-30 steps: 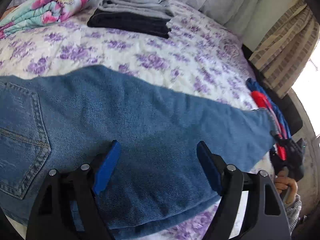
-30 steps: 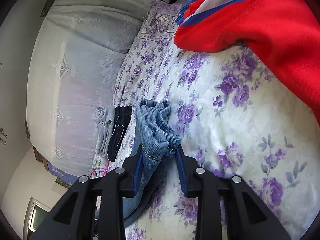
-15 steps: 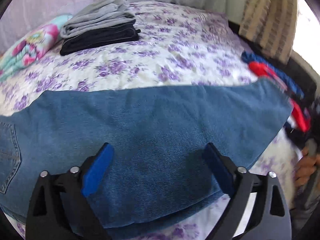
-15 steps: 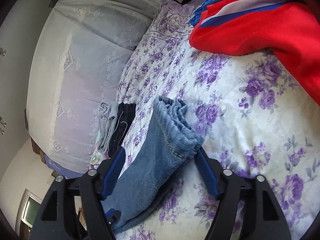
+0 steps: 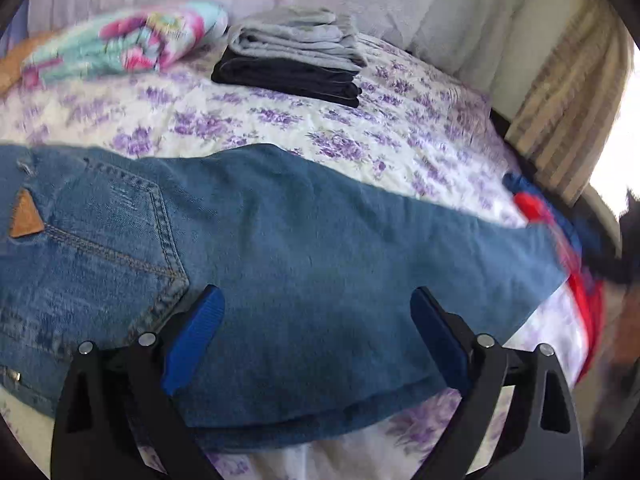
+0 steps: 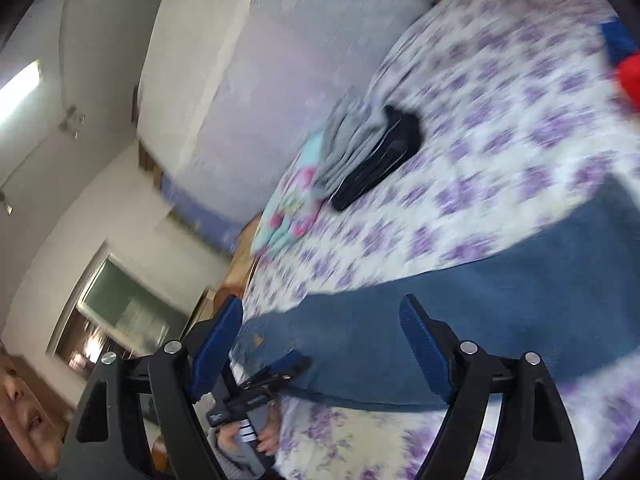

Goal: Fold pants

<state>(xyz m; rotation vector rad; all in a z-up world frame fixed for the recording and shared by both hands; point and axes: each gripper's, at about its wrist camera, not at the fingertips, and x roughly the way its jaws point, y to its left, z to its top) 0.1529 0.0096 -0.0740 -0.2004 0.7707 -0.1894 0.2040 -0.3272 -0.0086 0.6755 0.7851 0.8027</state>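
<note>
Left gripper (image 5: 316, 336) jaws apart, empty, hovering over the jeans (image 5: 304, 264). Right gripper (image 6: 320, 344) jaws also apart, empty, above the leg part. Jeans lie flat on the bed (image 5: 360, 132), long axis left-right, waist left, hem right. Left gripper nearer the waist and pocket, right nearer the hem. Far: folded stack (image 5: 292, 56), pillow (image 5: 120, 48).

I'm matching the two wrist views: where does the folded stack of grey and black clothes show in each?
Left wrist: the folded stack lies top centre, beyond the jeans.
Right wrist: the stack is centre, tilted and blurred.
Shared landmark: the floral pillow beside it.
</note>
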